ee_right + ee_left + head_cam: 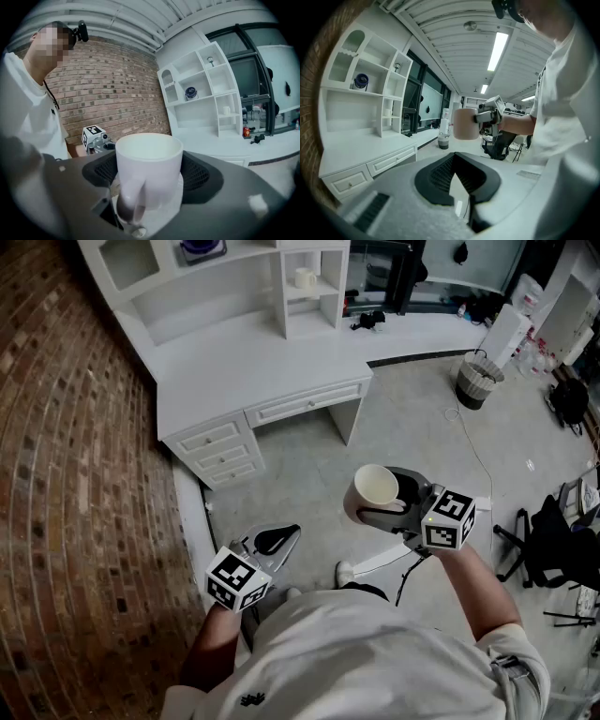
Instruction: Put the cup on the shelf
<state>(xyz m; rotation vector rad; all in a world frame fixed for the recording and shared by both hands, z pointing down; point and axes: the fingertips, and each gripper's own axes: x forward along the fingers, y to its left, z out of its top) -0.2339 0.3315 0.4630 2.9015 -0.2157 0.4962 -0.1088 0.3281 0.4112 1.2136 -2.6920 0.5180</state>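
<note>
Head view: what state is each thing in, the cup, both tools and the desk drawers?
cup: upright, empty, held in the air.
right tool: closed on the cup.
left tool: closed, holding nothing.
desk drawers: all closed.

Open floor (309, 465) runs from me to the desk (244, 362), and its wide top is bare. The brick wall (66, 474) hems my left. On the shelf (216, 292), a white jar (305, 278) fills one right cubby and a blue thing (202, 247) fills a far one. A basket (478, 381) stands far right.
</note>
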